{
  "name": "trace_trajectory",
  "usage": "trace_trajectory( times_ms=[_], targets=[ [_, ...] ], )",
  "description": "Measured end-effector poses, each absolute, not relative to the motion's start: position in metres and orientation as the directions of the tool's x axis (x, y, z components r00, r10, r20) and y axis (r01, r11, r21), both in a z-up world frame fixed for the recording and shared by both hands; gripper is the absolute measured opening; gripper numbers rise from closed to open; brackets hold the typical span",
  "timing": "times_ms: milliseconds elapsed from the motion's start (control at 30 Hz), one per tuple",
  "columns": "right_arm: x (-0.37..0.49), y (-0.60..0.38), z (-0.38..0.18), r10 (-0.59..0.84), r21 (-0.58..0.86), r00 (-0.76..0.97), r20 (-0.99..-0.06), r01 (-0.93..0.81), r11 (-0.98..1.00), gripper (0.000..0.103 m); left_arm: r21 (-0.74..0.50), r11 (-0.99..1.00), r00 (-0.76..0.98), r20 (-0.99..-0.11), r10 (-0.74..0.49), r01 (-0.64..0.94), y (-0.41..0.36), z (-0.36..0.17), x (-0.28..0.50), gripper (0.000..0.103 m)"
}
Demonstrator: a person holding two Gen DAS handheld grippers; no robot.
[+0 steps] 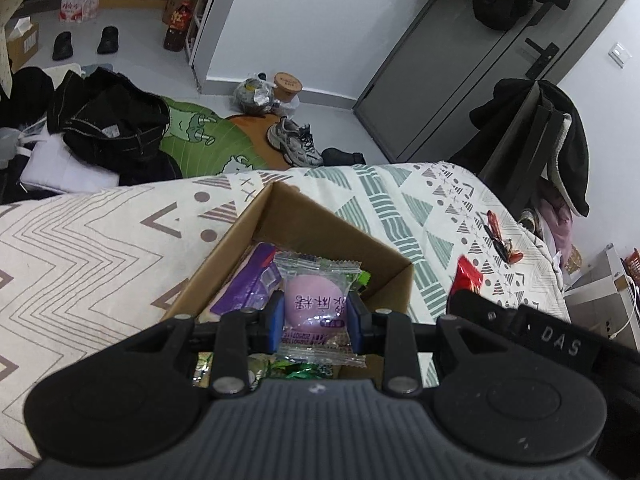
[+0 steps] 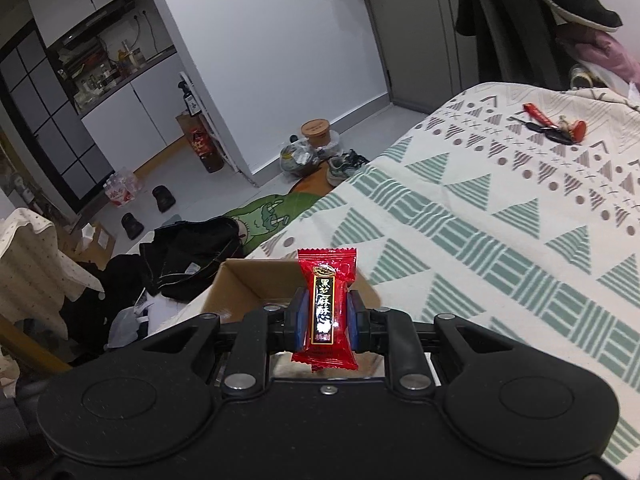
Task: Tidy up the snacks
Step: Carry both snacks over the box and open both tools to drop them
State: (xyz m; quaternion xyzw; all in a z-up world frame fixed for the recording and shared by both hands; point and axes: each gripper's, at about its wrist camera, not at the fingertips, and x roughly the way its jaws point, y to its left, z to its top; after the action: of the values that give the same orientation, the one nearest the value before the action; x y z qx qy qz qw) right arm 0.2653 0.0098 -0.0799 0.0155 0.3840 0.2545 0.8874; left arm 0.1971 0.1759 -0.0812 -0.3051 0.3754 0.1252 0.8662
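we hold one snack in each tool, both over the cardboard box point(image 1: 320, 236) that sits on the patterned bed point(image 1: 100, 248). the left gripper point(image 1: 316, 320) has its jaws closed on a clear-wrapped purple mochi point(image 1: 314, 306), pinched across the round middle so the soft wrapper does not slip; it hangs right above the open box, which already holds a purple packet point(image 1: 248, 284) and some green-wrapped pieces. the right gripper point(image 2: 325, 316) has its jaws closed on a red sesame candy point(image 2: 326, 308), held upright by its narrow sides, just beyond the box's near wall as the right wrist view shows it. we judge both are about to be dropped in. the box walls stand up around the opening, so we need to clear the rim before letting go. to the right the bed is bare fabric, with a bunch of keys point(image 2: 558, 128) well apart, near the far edge.
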Motion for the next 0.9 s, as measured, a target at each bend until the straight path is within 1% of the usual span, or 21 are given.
trace_trajectory(
  times_ms=[133,167,333,367,400,500,633,833,900],
  targets=[
    [0.267,0.02,-0.083,0.461,0.219,0.574,-0.677,-0.44,0.871,0.02,-0.458,0.78,0.673,-0.737,-0.064,-0.426,0.179,-0.091,0.199,0.031],
    [0.268,0.021,-0.083,0.46,0.22,0.573,-0.678,-0.438,0.871,0.02,-0.455,0.781,0.671,-0.739,-0.063,-0.428,0.18,-0.091,0.2,0.034],
    [0.27,0.025,-0.086,0.46,0.23,0.574,-0.678,-0.429,0.873,0.02,-0.451,0.782,0.668,-0.741,-0.059,-0.431,0.188,-0.09,0.2,0.036],
    [0.27,0.026,-0.086,0.466,0.236,0.572,-0.675,-0.431,0.871,0.02,-0.448,0.782,0.669,-0.741,-0.054,-0.434,0.19,-0.089,0.2,0.038],
    [0.271,0.026,-0.087,0.472,0.244,0.567,-0.675,-0.432,0.868,0.023,-0.445,0.781,0.67,-0.741,-0.046,-0.438,0.192,-0.088,0.2,0.039],
    [0.271,0.026,-0.089,0.471,0.249,0.567,-0.675,-0.426,0.87,0.029,-0.438,0.779,0.672,-0.74,-0.029,-0.448,0.198,-0.085,0.198,0.045],
    [0.268,0.019,-0.086,0.466,0.259,0.573,-0.674,-0.407,0.876,0.029,-0.428,0.782,0.672,-0.74,-0.014,-0.454,0.201,-0.08,0.194,0.053],
    [0.259,0.007,-0.074,0.472,0.264,0.578,-0.666,-0.409,0.873,0.029,-0.407,0.785,0.676,-0.737,0.021,-0.467,0.198,-0.068,0.188,0.074],
    [0.256,0.0,-0.07,0.474,0.27,0.576,-0.666,-0.406,0.873,0.029,-0.395,0.792,0.677,-0.735,0.032,-0.466,0.194,-0.062,0.187,0.079]
  ],
)
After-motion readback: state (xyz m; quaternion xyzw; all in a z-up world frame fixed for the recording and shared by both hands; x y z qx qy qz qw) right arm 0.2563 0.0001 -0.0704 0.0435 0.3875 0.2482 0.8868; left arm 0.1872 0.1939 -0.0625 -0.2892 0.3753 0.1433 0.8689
